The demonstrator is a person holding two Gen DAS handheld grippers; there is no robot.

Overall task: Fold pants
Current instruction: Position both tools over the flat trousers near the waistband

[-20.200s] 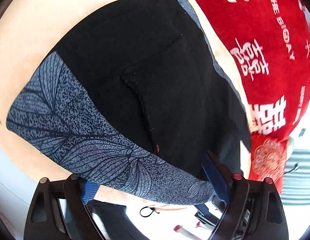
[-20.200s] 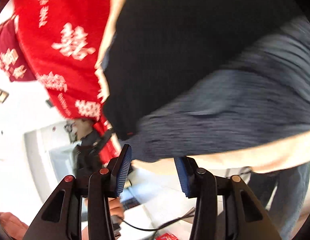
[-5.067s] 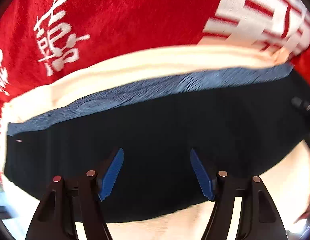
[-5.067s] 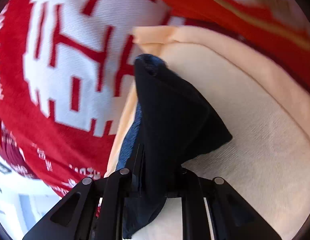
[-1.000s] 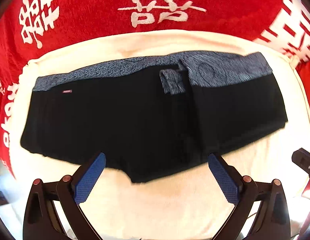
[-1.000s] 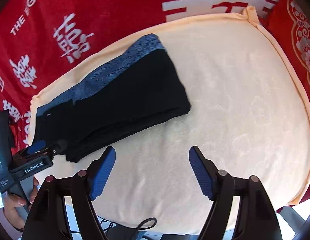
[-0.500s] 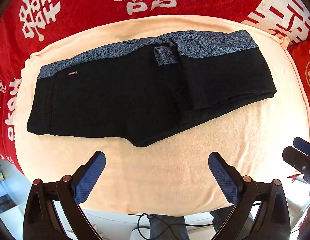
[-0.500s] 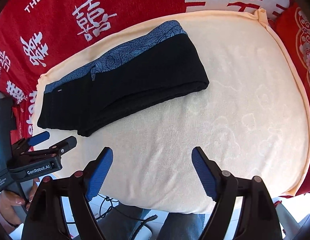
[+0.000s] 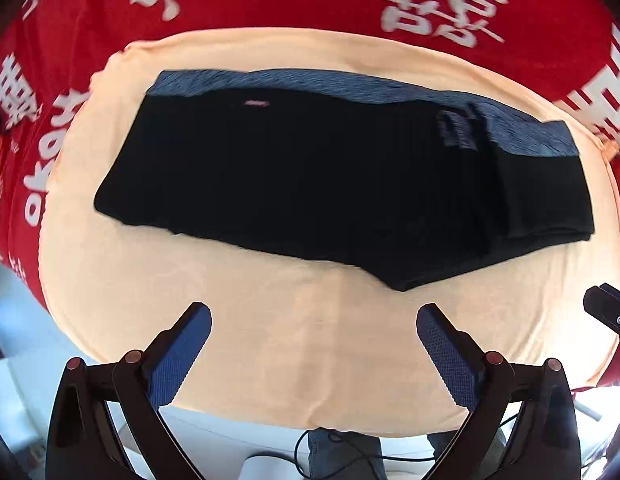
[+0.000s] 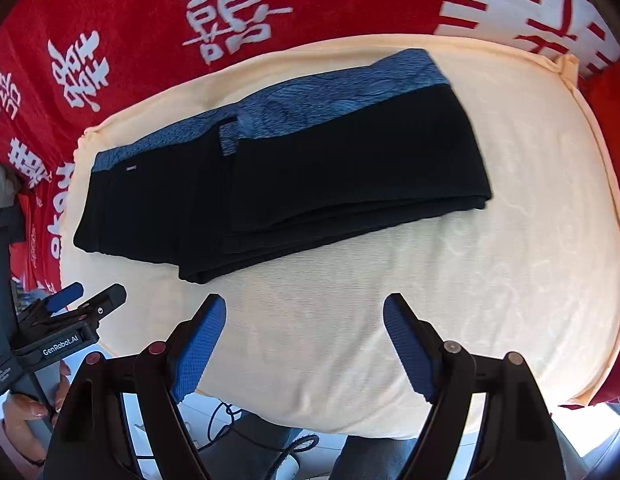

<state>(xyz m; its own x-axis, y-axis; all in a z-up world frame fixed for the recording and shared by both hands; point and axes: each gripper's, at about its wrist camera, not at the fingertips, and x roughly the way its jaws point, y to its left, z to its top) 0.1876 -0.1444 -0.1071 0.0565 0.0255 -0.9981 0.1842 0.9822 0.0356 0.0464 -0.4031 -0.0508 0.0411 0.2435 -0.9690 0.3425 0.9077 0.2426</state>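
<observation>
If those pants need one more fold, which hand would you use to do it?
Probably the right. Its open tool sits nearer the pants, close to the doubled-over end. The left tool, also open and empty, hangs farther back over the bare cream pad.

Black pants (image 10: 293,184), blue patterned waistband, folded flat on cream pad.

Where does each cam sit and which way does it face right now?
Left wrist: on the left gripper, facing down at the folded pants on a cream pad; its own open fingers show, with part of the other gripper at the right edge.
Right wrist: on the right gripper, angled down at the pants; own open fingers, the left gripper and a hand show.
Shared: pants, pad, red cloth.
</observation>
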